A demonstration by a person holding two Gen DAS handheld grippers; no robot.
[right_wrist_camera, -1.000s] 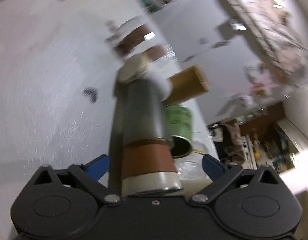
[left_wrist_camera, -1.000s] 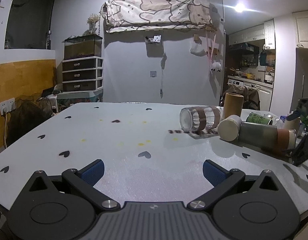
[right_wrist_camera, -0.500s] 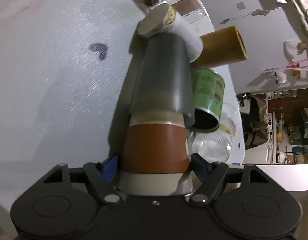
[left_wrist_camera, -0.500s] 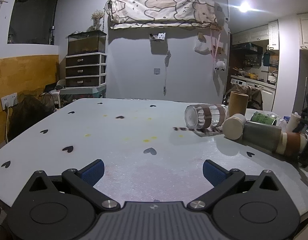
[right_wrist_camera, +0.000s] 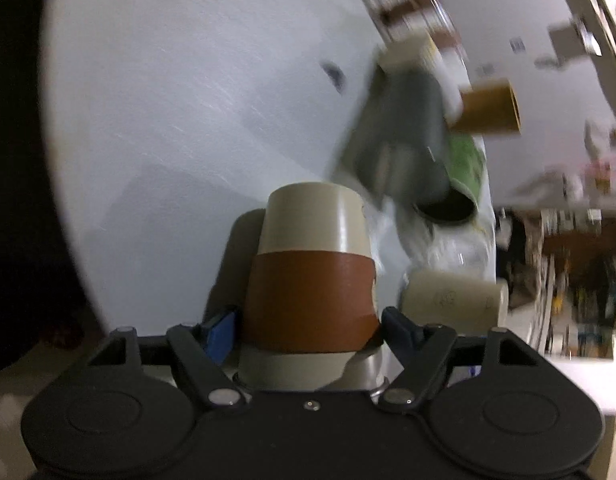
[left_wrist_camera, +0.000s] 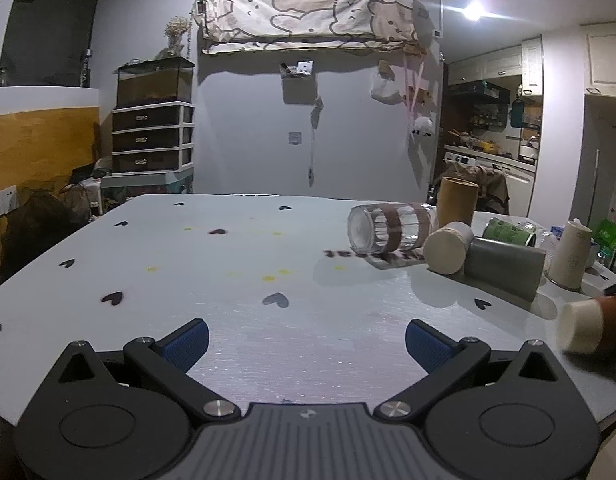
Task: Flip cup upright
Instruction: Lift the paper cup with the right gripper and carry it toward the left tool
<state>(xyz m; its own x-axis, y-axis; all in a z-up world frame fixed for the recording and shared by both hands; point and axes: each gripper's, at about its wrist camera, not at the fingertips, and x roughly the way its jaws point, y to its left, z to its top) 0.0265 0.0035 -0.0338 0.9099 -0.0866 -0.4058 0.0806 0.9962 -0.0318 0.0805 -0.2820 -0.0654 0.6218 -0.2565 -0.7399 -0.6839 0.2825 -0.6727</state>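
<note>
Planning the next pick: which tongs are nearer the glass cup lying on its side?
Right, probably. The right tongs, shut on the brown-banded cup, sit at the cluster's near end. The left tongs hover open, farther back from the glass cup.

1. The paper cup is cream with a wide brown band.
2. The table is white with small black hearts and a few yellow spots.
3. The glass jar is clear with brown stripes.
4. The gray cup is plain dark gray.
5. The can is green.
6. The cardboard tube is tan.
7. The gripper pads are blue.
</note>
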